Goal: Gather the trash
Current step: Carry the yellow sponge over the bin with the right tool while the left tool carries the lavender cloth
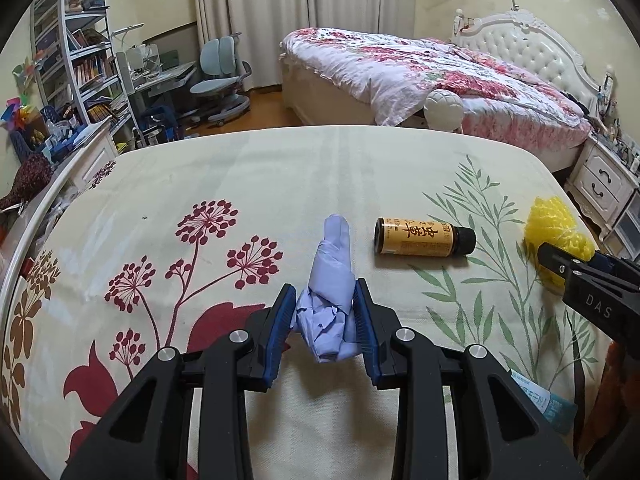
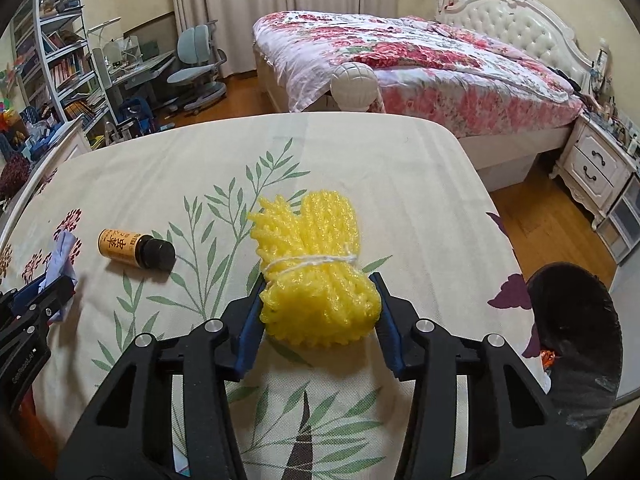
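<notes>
1. Left gripper [image 1: 325, 310]: pads pressed against a crumpled blue tissue wad [image 1: 331, 296] lying on the worktop [image 1: 256, 176]; it looks soft and light, best pinched at its bulk.
2. Right gripper [image 2: 318, 306]: closed around a yellow foam net [image 2: 316, 264] bound with string; probably springy and easily crushed.
3. Small amber bottle [image 1: 424, 237]: on its side between them, likely rigid and prone to roll.
4. Black bin [image 2: 576, 340]: beside the floral-clothed worktop; a bed [image 2: 420, 64] lies beyond.

Both the left gripper [image 1: 325, 304] and right gripper [image 2: 318, 300] are black-framed, with blue ribbed jaws and silver round bolts.
</notes>
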